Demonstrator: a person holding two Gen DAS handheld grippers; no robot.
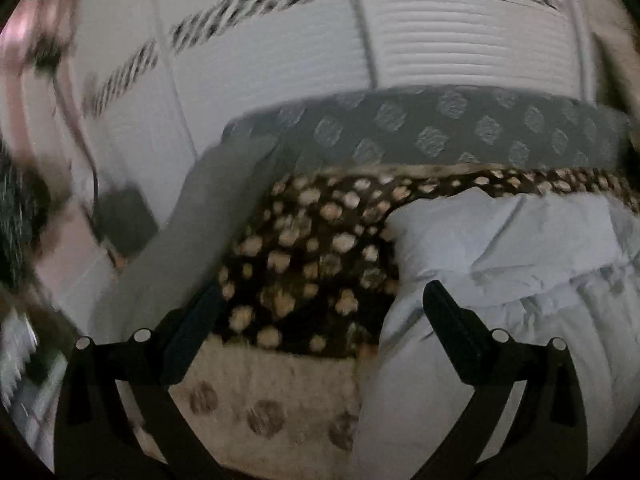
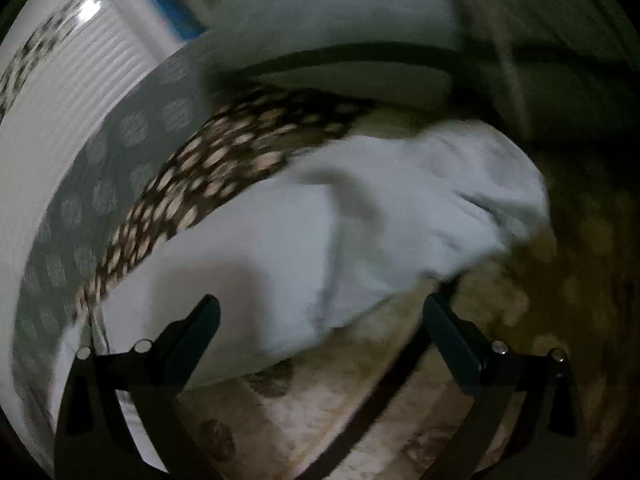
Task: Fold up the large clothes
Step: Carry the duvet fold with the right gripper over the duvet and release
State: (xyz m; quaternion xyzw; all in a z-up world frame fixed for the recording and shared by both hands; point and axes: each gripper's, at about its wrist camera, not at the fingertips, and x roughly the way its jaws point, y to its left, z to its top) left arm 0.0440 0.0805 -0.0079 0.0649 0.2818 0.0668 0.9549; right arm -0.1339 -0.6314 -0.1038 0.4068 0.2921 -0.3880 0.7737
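Observation:
A pale blue-white garment (image 1: 520, 248) lies crumpled on a bed, at the right of the left wrist view. It fills the middle of the right wrist view (image 2: 320, 240), partly folded and bunched at its right end. My left gripper (image 1: 320, 300) is open and empty, hovering above the spotted blanket, with its right finger over the garment's left edge. My right gripper (image 2: 320, 312) is open and empty, just above the garment's near edge. Both views are blurred by motion.
A dark brown blanket with cream spots (image 1: 312, 248) and a beige spotted part (image 1: 260, 400) cover the bed. A grey patterned sheet (image 1: 440, 128) lies behind. White louvered doors (image 1: 460, 52) stand at the back. A dark object (image 1: 124, 220) sits by the bed's left side.

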